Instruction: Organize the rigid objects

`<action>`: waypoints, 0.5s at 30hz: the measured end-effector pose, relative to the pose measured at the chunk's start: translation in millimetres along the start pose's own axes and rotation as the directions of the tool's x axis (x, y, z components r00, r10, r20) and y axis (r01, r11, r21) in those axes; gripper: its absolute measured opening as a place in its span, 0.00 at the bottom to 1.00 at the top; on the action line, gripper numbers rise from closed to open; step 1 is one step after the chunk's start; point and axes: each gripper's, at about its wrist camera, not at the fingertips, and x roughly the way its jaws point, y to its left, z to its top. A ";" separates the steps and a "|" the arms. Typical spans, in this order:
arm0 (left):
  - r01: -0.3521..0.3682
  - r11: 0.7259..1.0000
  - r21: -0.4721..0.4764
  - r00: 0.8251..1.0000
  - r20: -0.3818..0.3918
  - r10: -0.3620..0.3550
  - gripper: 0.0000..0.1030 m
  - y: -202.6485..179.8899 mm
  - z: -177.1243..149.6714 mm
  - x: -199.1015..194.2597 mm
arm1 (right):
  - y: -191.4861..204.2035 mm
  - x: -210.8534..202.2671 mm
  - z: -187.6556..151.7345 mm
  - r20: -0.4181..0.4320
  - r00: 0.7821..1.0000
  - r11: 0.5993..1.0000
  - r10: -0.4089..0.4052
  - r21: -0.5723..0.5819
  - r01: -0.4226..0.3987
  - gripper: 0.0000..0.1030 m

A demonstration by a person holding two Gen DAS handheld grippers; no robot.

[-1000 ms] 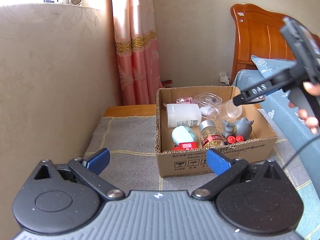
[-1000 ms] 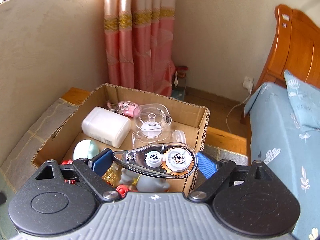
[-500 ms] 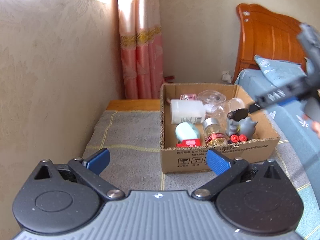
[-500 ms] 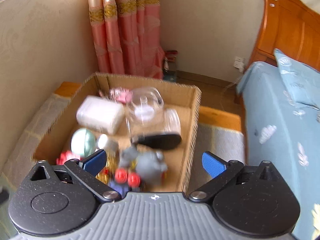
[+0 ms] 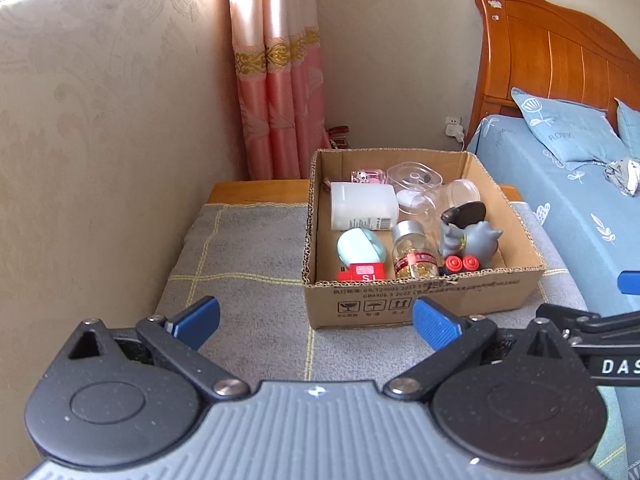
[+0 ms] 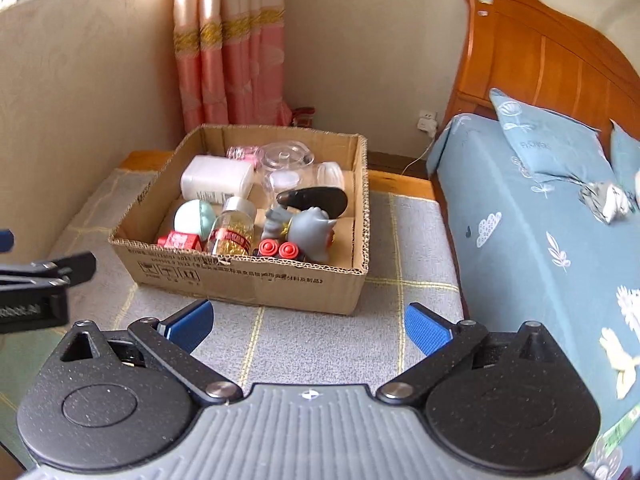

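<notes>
An open cardboard box (image 5: 420, 294) (image 6: 248, 280) stands on a grey cloth. It holds a white bottle (image 5: 362, 206), a mint round case (image 5: 360, 246), a gold-filled jar (image 5: 412, 248), a grey figurine (image 5: 470, 238) (image 6: 304, 228) and clear containers (image 5: 414, 178). A dark tape dispenser (image 5: 466, 214) (image 6: 316, 200) lies against the figurine's top. My left gripper (image 5: 316, 320) hangs open and empty over the cloth, short of the box's front wall. My right gripper (image 6: 308, 324) is also open and empty, short of the box's near right corner.
A bed with a blue sheet (image 6: 540, 240) and a wooden headboard (image 5: 552, 52) runs along the right. A beige wall (image 5: 100, 140) closes the left side, with a pink curtain (image 5: 280, 92) behind the box. The cloth (image 5: 240, 248) lies bare left of the box.
The right gripper opened and let the tape dispenser drop into the box, then drew back from over the box to its near side. The left gripper stayed about where it was.
</notes>
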 end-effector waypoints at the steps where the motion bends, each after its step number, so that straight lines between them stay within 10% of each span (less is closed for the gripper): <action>1: -0.003 1.000 0.006 1.000 -0.003 0.003 0.99 -1.8 -0.4 -1.0 | 0.4 -3.0 -1.4 0.008 1.000 1.000 0.001 0.006 -0.001 1.00; 15: -0.026 0.999 0.026 1.000 0.000 0.026 0.99 -8.5 0.9 -11.0 | -4.1 -14.5 -1.8 0.049 0.999 0.999 -0.004 0.032 0.002 1.00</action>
